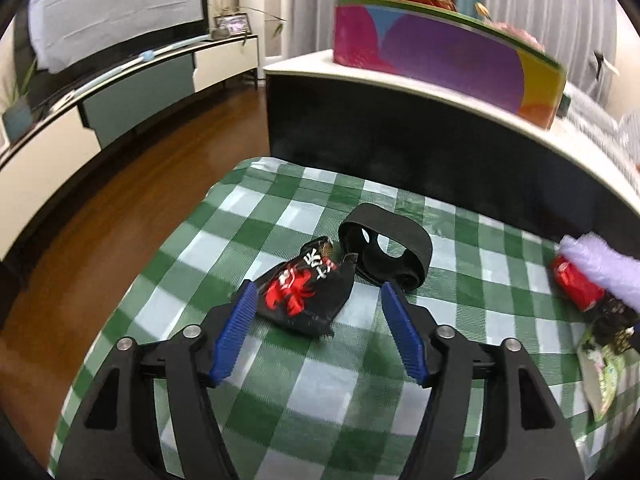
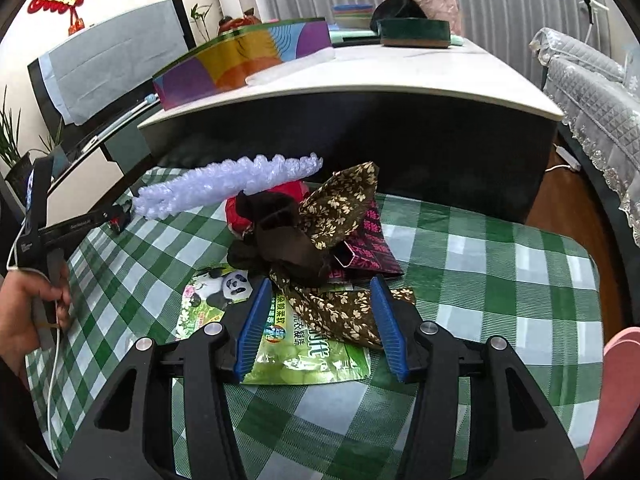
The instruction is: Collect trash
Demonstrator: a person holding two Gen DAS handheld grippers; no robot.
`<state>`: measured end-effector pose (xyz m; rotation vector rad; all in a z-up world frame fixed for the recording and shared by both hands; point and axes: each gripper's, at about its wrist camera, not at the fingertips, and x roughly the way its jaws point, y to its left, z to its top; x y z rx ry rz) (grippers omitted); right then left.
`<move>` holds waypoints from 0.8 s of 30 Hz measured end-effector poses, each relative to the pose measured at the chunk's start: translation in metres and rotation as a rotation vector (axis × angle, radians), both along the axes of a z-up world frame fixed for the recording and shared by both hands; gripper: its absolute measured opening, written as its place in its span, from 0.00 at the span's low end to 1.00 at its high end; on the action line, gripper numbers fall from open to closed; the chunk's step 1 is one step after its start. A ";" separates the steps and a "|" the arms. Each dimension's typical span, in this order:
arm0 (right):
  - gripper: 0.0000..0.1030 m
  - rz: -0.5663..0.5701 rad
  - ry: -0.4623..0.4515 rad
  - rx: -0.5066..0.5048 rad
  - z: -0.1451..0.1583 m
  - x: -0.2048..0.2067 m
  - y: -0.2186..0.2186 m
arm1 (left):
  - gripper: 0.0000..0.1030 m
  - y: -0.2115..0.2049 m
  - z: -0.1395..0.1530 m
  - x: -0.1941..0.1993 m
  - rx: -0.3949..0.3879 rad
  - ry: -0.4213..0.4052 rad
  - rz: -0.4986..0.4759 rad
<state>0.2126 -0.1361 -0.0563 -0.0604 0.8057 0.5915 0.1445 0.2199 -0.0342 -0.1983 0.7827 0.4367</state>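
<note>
In the left wrist view my left gripper (image 1: 318,300) is open, its blue pads on either side of a crumpled black and red snack wrapper (image 1: 304,294) on the green checked cloth (image 1: 280,392). A black strap loop (image 1: 386,246) lies just behind the wrapper. In the right wrist view my right gripper (image 2: 320,300) is open over a green panda pouch (image 2: 280,332) and a brown floral cloth (image 2: 332,304). Behind them lie a dark brown rag (image 2: 280,232), a red can (image 2: 260,204), a magenta carton (image 2: 368,244) and a strip of bubble wrap (image 2: 228,184).
A black-sided white table (image 2: 360,92) stands behind the cloth, bearing a colourful box (image 2: 244,60) and a green tin (image 2: 414,32). A low TV cabinet (image 1: 132,84) and wooden floor (image 1: 100,208) lie to the left. A pink object (image 2: 616,392) is at the right edge.
</note>
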 end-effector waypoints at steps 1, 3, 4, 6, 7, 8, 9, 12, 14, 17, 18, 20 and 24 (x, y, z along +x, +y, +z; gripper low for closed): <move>0.50 0.002 0.004 -0.007 -0.002 0.001 0.001 | 0.63 0.001 -0.002 0.003 0.001 0.013 -0.002; 0.50 0.002 0.016 -0.024 -0.007 0.002 0.003 | 0.63 0.005 -0.008 0.010 -0.014 0.048 -0.004; 0.50 0.002 0.023 -0.027 -0.009 0.003 0.003 | 0.62 0.007 -0.010 0.011 -0.016 0.055 0.006; 0.49 -0.001 0.039 -0.029 -0.011 0.004 0.003 | 0.57 0.012 -0.013 0.010 -0.043 0.060 0.021; 0.47 -0.002 0.041 -0.026 -0.011 0.005 0.002 | 0.43 0.013 -0.013 0.010 -0.053 0.063 0.023; 0.44 -0.002 0.045 -0.024 -0.011 0.005 0.002 | 0.43 0.014 -0.014 0.010 -0.053 0.065 0.025; 0.40 0.001 0.049 -0.021 -0.012 0.005 0.002 | 0.40 0.013 -0.013 0.009 -0.054 0.060 0.022; 0.19 0.018 0.063 -0.018 -0.013 0.004 0.003 | 0.40 0.010 -0.010 0.005 -0.069 0.045 0.015; 0.07 0.027 0.066 -0.011 -0.011 0.002 0.003 | 0.40 0.005 -0.007 0.002 -0.062 0.035 0.011; 0.04 0.033 0.048 -0.007 -0.003 -0.004 0.001 | 0.40 -0.003 -0.002 -0.002 -0.057 0.013 -0.004; 0.04 0.033 0.041 -0.002 0.001 -0.007 -0.001 | 0.40 -0.007 0.001 -0.004 -0.053 0.004 -0.011; 0.03 0.032 0.031 0.008 0.008 -0.011 -0.004 | 0.40 -0.014 0.008 -0.009 -0.048 -0.016 -0.022; 0.03 0.027 0.004 0.027 0.026 -0.023 -0.015 | 0.40 -0.025 0.021 -0.016 -0.045 -0.049 -0.042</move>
